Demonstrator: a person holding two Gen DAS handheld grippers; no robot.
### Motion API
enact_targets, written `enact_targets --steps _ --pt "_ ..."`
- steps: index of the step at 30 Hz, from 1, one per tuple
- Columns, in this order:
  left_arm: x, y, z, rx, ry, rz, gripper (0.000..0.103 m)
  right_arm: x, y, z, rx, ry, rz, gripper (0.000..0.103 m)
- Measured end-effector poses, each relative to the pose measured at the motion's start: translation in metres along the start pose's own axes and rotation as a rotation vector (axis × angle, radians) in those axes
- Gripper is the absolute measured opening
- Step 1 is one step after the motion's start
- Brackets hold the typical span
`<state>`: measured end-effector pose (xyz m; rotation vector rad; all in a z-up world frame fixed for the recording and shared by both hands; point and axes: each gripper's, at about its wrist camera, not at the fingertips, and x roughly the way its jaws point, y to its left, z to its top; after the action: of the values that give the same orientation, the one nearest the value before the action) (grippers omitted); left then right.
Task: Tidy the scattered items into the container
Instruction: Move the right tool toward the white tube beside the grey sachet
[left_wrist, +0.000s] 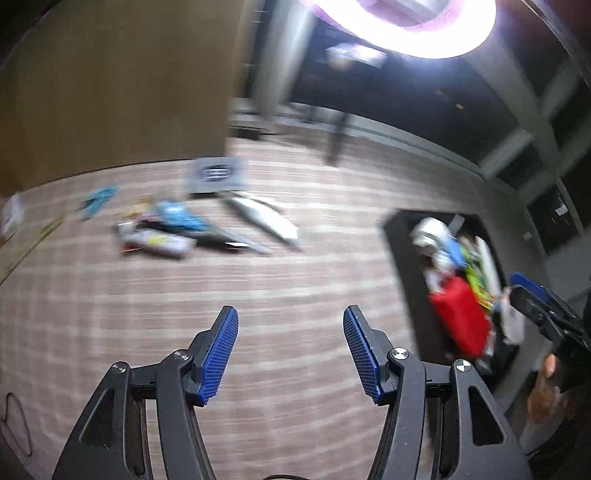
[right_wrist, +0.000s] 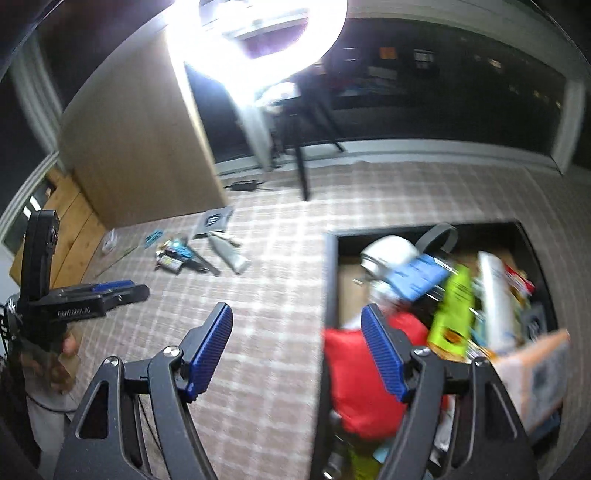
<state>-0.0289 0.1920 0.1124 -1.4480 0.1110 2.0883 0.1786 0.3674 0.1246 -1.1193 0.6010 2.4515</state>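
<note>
Scattered items lie on the checked carpet: a pile of small packets (left_wrist: 166, 229) (right_wrist: 177, 254), a silver tube (left_wrist: 266, 218) (right_wrist: 231, 254), a dark grey card (left_wrist: 218, 175) (right_wrist: 214, 221) and a teal item (left_wrist: 98, 201) (right_wrist: 153, 234). The black bin (left_wrist: 391, 236) (right_wrist: 330, 280) holds a red pouch (left_wrist: 460, 317) (right_wrist: 354, 376), a white round object, and blue and green packets. My left gripper (left_wrist: 290, 321) (right_wrist: 122, 290) is open over bare carpet, empty. My right gripper (right_wrist: 295, 314) (left_wrist: 528, 291) is open above the bin's left wall, with nothing between its fingers.
A bright ring light (right_wrist: 258, 40) on a tripod (right_wrist: 303, 173) stands at the back beside a wooden cabinet (right_wrist: 140, 147). A black adapter with a cable (right_wrist: 242, 184) lies near the wall. A person's hand (left_wrist: 546, 391) holds the right gripper.
</note>
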Motion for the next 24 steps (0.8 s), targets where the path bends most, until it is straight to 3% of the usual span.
enact_targets --steps 3,7,12,14,24 --pt "-0.005 0.044 0.008 -0.043 -0.019 0.054 0.052 0.023 0.026 0.016 -0.066 0.019 0.016 0.07" --pt "-0.009 0.09 0.021 -0.041 -0.041 0.107 0.051 0.053 0.055 0.031 -0.143 0.07 0.04 0.054" --pt "0.004 0.131 0.042 0.015 -0.035 0.136 0.05 0.099 0.084 0.043 -0.242 0.139 0.049 0.045" --pt "0.014 0.142 0.051 0.042 -0.021 0.143 0.046 0.121 0.095 0.048 -0.288 0.174 0.062 0.045" --pt "0.072 0.19 0.085 0.127 0.08 0.162 0.046 0.227 0.123 0.059 -0.411 0.319 0.088 0.045"
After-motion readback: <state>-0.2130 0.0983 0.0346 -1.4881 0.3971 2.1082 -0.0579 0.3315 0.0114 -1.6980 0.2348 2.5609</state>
